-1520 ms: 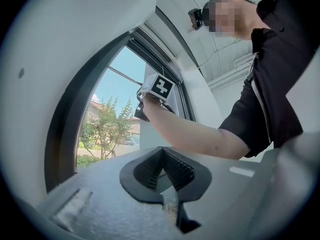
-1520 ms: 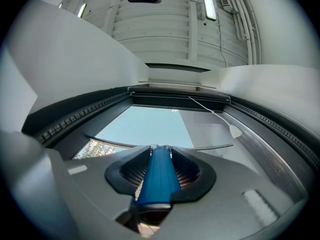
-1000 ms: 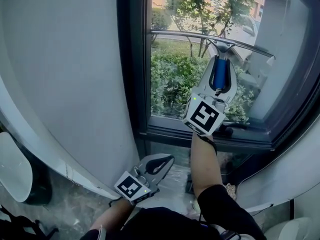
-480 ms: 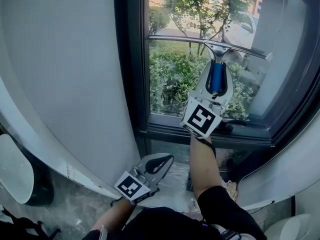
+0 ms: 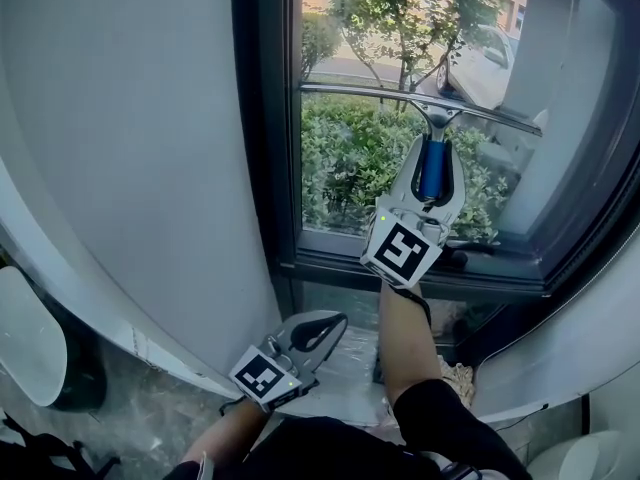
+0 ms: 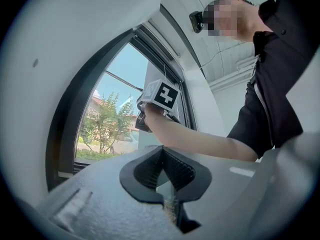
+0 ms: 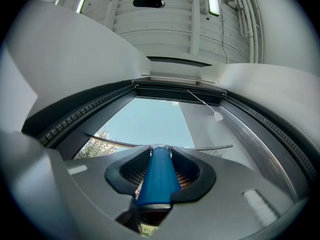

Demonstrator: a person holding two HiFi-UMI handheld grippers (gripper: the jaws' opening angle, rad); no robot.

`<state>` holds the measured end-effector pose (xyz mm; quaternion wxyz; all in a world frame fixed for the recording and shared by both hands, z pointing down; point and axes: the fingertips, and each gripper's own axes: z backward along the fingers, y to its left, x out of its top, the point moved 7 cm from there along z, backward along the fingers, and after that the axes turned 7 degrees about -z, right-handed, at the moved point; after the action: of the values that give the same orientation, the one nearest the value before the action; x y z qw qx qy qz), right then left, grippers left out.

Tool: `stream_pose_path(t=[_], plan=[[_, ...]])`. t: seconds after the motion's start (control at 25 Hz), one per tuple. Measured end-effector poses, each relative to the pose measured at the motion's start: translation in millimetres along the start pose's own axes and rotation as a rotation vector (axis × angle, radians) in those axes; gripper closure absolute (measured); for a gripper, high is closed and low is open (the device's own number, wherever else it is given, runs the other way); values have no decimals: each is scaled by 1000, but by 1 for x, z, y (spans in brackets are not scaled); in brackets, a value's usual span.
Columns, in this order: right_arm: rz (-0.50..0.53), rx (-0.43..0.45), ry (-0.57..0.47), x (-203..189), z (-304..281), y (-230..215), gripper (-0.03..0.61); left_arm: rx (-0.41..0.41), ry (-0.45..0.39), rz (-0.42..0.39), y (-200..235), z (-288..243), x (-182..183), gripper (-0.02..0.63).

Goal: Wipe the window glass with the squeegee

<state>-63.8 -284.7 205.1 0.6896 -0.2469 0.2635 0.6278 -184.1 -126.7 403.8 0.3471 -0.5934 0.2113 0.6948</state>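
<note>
The person's right arm is reaching up and forward toward the window glass (image 5: pixel 345 43). The right gripper (image 5: pixel 433 153) is pointing up at it. The left arm is hanging low, close to the body, and the left gripper (image 5: pixel 318 326) is pointing toward the dark window frame (image 5: pixel 265 118).

There are two grippers and one squeegee (image 5: pixel 380 94). The right gripper's claw is pinching the squeegee by its blue handle (image 5: pixel 432 173). The left gripper's claw is pressed together with nothing in it.

The squeegee is showing one round blue handle, a silver neck and one long thin blade. The blade is stretching across the glass, tilting a bit, with its right end lower. Green bushes (image 5: pixel 340 168) are showing outside behind it.
</note>
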Motion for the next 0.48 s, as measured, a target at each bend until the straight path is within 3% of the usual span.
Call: stream_pose_path(t=[0.48], plan=[[-21,-10,27,-8,17,3,443,-8,9,11,0,1,-6,615]])
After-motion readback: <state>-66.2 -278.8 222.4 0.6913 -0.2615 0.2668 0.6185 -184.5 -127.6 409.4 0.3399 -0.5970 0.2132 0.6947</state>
